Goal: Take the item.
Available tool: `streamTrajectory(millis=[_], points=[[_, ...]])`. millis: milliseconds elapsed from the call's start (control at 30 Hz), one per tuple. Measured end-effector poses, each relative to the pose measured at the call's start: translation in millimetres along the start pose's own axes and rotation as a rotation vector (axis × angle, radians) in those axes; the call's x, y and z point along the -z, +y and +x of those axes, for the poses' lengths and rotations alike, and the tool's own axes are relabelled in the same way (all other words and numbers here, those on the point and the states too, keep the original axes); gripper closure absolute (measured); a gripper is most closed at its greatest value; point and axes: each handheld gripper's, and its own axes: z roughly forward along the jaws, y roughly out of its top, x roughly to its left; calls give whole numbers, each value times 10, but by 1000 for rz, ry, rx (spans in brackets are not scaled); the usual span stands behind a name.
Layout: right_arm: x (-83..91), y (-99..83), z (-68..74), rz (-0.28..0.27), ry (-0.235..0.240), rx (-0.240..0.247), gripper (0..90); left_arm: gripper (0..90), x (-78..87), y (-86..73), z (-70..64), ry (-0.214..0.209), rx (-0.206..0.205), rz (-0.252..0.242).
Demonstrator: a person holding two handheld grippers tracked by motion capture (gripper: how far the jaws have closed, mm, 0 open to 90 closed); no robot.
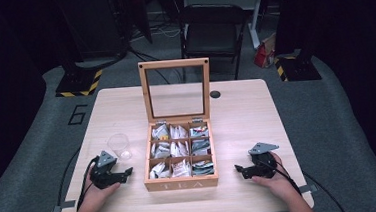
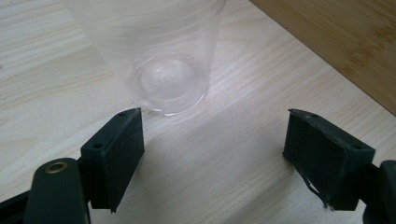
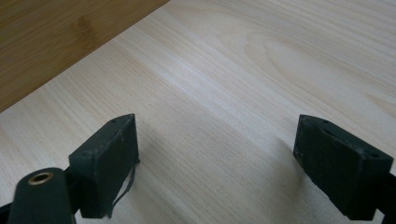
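A wooden tea box (image 1: 182, 181) stands open in the middle of the table, its glass lid (image 1: 175, 91) upright, its compartments packed with tea bags (image 1: 180, 148). A clear plastic cup (image 1: 119, 146) stands left of the box; in the left gripper view the cup (image 2: 161, 51) sits just beyond the jaws. My left gripper (image 1: 127, 173) rests open on the table below the cup, nothing between its jaws (image 2: 215, 154). My right gripper (image 1: 238, 170) lies open right of the box, its jaws wide over bare wood (image 3: 215, 163). The box wall (image 3: 56, 42) shows at upper left.
The light wooden table (image 1: 242, 117) has a small black disc (image 1: 215, 94) near its back edge. A black chair (image 1: 213, 31) stands behind the table. Cables trail off both front corners. The box wall (image 2: 345, 42) crosses the upper right of the left gripper view.
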Motion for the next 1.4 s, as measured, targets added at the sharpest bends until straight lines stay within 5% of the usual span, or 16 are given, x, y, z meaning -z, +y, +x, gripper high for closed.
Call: streamTrajectory(millis=[1233,1400], points=[[0,0,0,0,0,-1,133,233,34,18,5,2,31,23],[0,0,0,0,0,-1,133,239,81,54,-6,1,6,39]])
